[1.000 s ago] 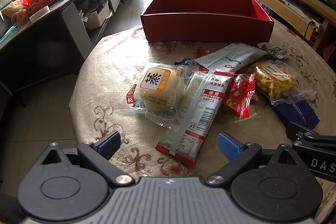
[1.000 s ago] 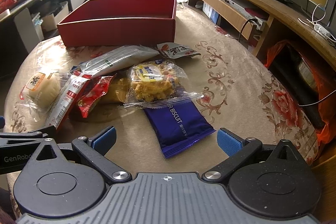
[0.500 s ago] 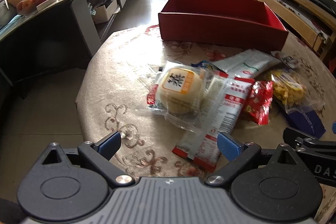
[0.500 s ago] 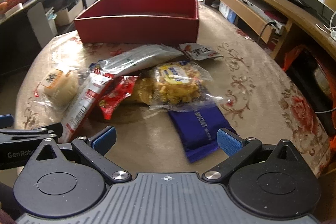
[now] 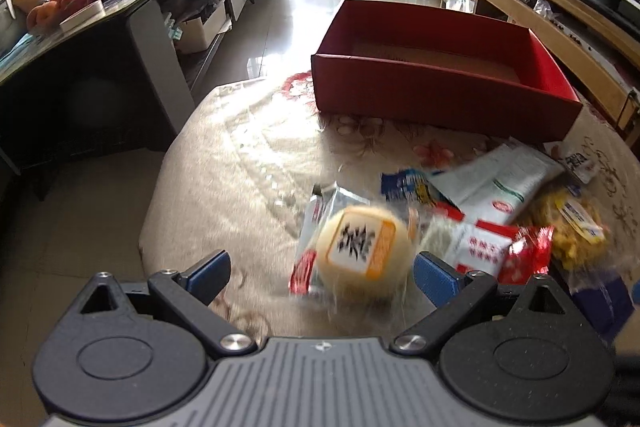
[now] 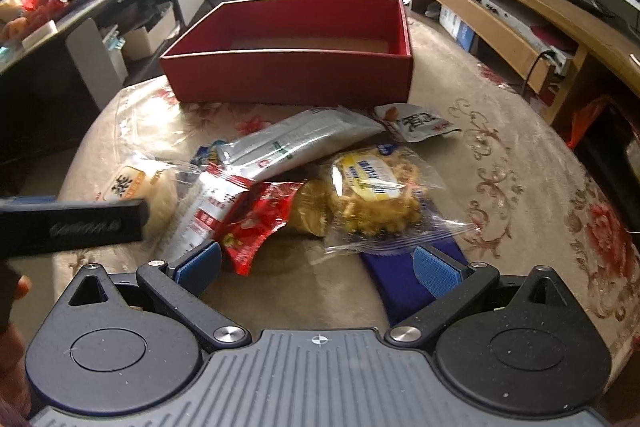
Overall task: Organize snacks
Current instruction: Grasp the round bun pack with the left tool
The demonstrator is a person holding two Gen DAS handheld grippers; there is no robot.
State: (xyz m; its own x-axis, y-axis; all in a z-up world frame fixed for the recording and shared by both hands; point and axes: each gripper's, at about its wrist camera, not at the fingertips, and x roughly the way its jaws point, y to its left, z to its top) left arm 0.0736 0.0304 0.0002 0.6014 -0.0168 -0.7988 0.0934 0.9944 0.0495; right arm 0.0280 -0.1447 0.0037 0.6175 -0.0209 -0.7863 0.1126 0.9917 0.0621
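From the left wrist view we hold the left gripper (image 5: 322,269) with its jaws spread wide and nothing between them. The round pastry (image 5: 364,253) in its clear wrapper lies on the table (image 5: 240,167) just ahead, nearer the right-hand finger than the middle of the gap. It is blurred, so we cannot tell whether that finger touches the wrapper. The red box (image 5: 440,95) stands empty at the far side of the table, well apart from the pile.

The risk here, as we judge it, is an off-centre close. If we shut as we stand, one finger may catch only the loose film, and the pastry could swing or slip out on the way to the box. Pressing too hard might squash it.

From the right wrist view the right gripper (image 6: 318,265) is likewise wide and empty, low over the near edge of the pile. The blue biscuit packet (image 6: 394,287) lies under its right-hand finger, the red sachet (image 6: 256,223) beside its left-hand one, and the yellow cake bag (image 6: 376,195) overlaps both. A pull on one packet could drag its neighbours. The left gripper's finger (image 6: 72,225) crosses close by, so the two tools may collide.
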